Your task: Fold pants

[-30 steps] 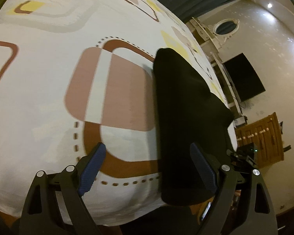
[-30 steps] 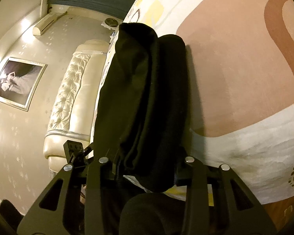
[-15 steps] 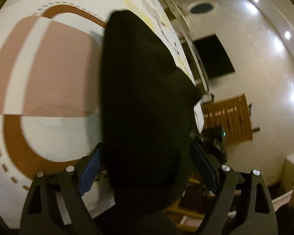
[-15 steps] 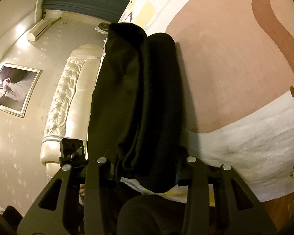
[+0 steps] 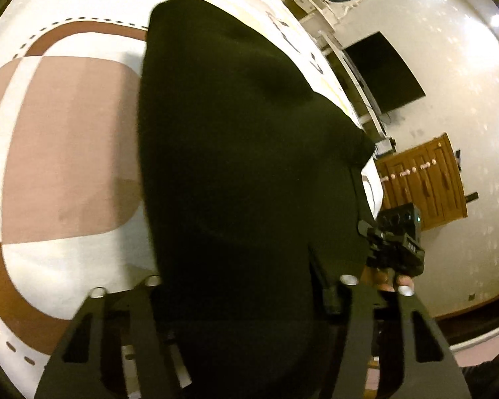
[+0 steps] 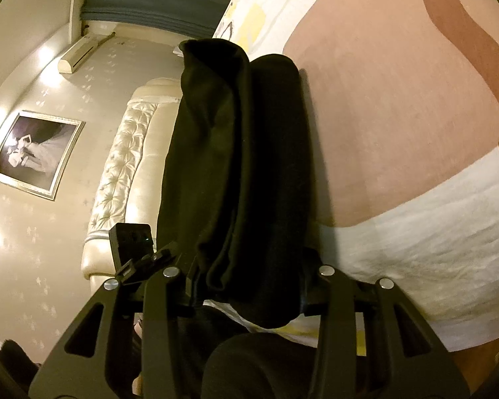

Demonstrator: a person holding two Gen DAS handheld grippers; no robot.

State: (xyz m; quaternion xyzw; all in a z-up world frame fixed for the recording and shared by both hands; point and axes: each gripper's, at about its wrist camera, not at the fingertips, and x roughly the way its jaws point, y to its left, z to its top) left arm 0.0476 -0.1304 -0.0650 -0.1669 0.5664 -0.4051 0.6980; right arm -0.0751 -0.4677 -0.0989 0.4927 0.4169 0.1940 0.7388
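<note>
Left tongs (image 5: 246,286) angled down, jaws just been closing, black cloth between them; pads hidden by the fabric, frame arms close against its sides. Right tongs (image 6: 249,286) tilted slightly down, jaws clamped on the folded black bundle at both sides. Person's fingertips (image 5: 387,279) visible under the right tongs' body in left view.

you have open bedspread (image 5: 66,153) on one side of the folded black pants (image 5: 243,153), nothing lying on it. on the other side the bed edge drops away, and the other gripper's camera block (image 5: 396,239) crowds that corner.
</note>
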